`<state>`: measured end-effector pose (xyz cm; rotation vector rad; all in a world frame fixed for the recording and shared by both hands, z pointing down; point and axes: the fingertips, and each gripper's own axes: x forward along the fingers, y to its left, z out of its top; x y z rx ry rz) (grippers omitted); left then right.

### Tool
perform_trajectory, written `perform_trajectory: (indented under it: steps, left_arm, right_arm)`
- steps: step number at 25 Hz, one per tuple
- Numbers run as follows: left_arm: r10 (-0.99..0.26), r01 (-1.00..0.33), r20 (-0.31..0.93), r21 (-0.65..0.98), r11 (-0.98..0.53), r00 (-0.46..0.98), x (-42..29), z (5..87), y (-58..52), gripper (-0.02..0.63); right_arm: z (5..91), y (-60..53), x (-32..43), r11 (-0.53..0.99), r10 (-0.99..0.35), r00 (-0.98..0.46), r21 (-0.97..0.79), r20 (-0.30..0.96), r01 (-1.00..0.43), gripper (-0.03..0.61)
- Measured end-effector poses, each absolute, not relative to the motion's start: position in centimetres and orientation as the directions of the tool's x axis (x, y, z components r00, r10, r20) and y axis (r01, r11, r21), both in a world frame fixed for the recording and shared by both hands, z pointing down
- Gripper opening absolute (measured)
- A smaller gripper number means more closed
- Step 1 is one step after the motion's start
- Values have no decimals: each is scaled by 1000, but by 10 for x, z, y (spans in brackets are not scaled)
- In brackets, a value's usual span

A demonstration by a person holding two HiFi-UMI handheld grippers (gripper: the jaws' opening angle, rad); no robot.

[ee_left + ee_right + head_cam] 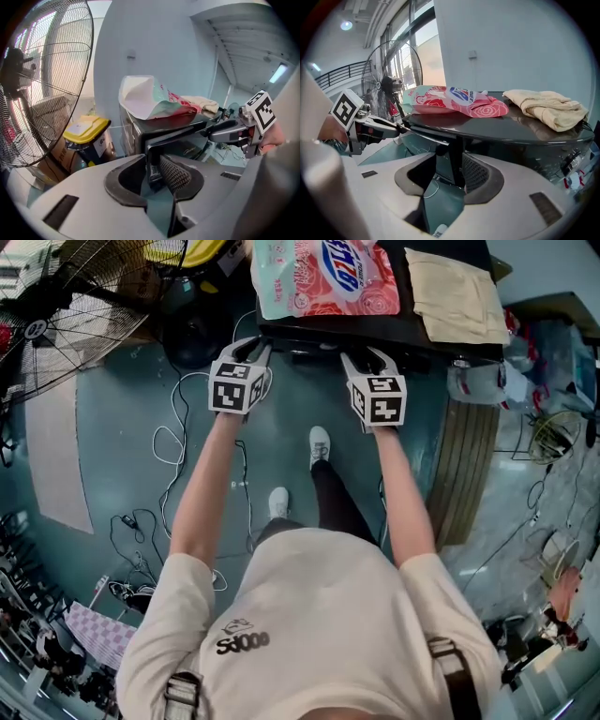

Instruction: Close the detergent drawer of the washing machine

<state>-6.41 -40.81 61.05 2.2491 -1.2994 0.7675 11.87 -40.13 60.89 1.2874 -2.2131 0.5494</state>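
Two forearms reached fwd from a cream T-shirt [309,615], w/ white shoes [320,444] below on a teal floor [122,427] strewn w/ white cables [173,442]. Each hand carried a hand-held gripper, both tilted down at the front of a black washing machine [511,129], near its top edge. The left hand-held gripper [251,345] & the right hand-held gripper [366,354] sat near each other, apart, at abt the same height. The detergent drawer [153,161] lay btwn them along the machine's front, just under the glossy top; its front seemed to stand a little proud of the body, though how far couldn't be told. In the left gripper view the jaws had narrowed onto the drawer front's left end: the meshed pad [176,174] lay against it & no gap showed on the other side, so it was pinching that end. In the right gripper view the jaws stood spread wide round the drawer front's right end, which rose dark & upright btwn them next to the meshed pad, w/ floor visible on its other side. Farther back, on the machine's top, lay a pink detergent bag [323,277] & beside it, apart, a folded beige cloth [455,296]. Off to the left stood a big wire-caged fan [66,324], & past it a yellow-lidded bin [86,129] by the wall.
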Motion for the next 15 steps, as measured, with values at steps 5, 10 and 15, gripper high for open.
perform_trajectory:
  steps: [5,10,15]
  left_arm:
    - [-644,-878,642,98,-469,416,-65,613,-415,107]
    - [-645,-880,637,117,-461,422,-66,612,-419,118]
    - [-643,-883,636,137,-450,426,-66,612,-420,119]
  right_arm:
    - [611,-407,117,452,-676,-414,-100,610,-886,158]
    - [612,-410,119,401,-692,-393,-130,606,-907,160]
    - [612,-410,119,346,-708,-362,-150,606,-926,160]
